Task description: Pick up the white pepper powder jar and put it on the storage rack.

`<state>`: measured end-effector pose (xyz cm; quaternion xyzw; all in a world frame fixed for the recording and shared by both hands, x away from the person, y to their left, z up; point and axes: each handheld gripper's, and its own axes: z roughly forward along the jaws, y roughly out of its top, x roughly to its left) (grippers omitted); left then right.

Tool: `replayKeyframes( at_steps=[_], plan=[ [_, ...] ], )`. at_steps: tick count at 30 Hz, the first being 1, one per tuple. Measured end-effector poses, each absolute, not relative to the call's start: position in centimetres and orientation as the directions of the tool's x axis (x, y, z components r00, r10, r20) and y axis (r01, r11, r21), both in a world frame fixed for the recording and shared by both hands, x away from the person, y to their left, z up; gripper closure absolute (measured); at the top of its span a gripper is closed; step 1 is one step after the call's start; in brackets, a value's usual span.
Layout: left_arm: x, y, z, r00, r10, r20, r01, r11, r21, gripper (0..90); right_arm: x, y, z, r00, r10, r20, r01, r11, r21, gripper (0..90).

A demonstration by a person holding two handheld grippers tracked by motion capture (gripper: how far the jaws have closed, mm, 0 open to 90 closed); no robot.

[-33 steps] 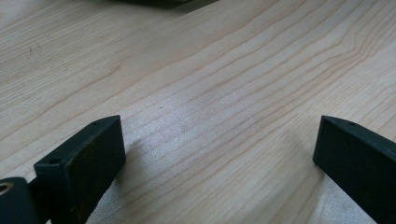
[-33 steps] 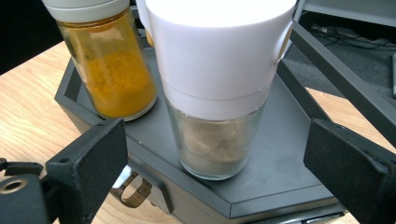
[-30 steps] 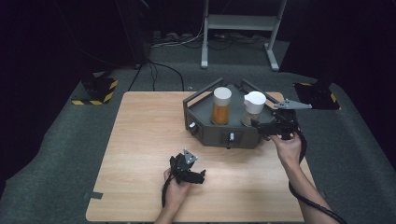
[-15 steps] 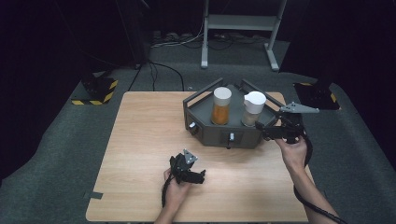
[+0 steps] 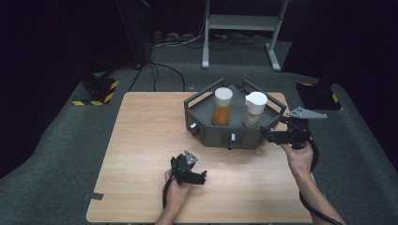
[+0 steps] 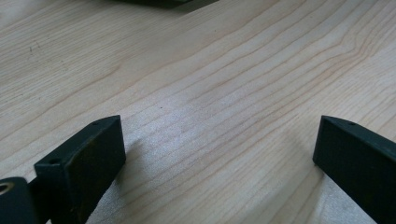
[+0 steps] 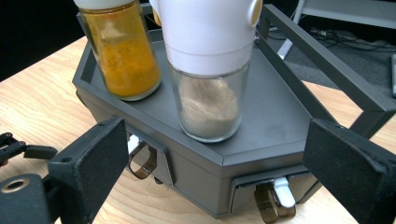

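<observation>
With its jaws spread, my right gripper (image 5: 268, 135) faced the white-capped jar (image 7: 208, 70), probably lining up a grasp. My left gripper (image 6: 219, 158) lay released on the table (image 5: 145, 126), idle.

i see a pale wooden counter (image 5: 141, 140) on grey carpet; a dark grey tray (image 5: 206, 129) sits at its far right.

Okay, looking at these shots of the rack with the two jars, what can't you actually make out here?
- Orange jar: its lid is cut off by the top edge of the right gripper view.
- White-capped jar: the cap's top is cut off there too.
- Rack: its far side is hidden behind both jars in the high view.
- Clips on the rack's front: too small in the high view, partly behind the right tongs.
</observation>
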<state>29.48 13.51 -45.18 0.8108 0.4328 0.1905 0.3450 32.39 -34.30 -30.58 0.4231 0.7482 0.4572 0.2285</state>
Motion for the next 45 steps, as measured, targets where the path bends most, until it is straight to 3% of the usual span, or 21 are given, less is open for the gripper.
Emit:
replayKeyframes(
  at_steps=[45],
  plan=[
    [29.5,13.5,-45.2,0.552,0.834,0.009,0.571,-0.386,0.725,2.5,28.8,-36.7,-34.9,-0.516,0.854,0.074,0.456,0.2,0.867,7.3]
  ],
)
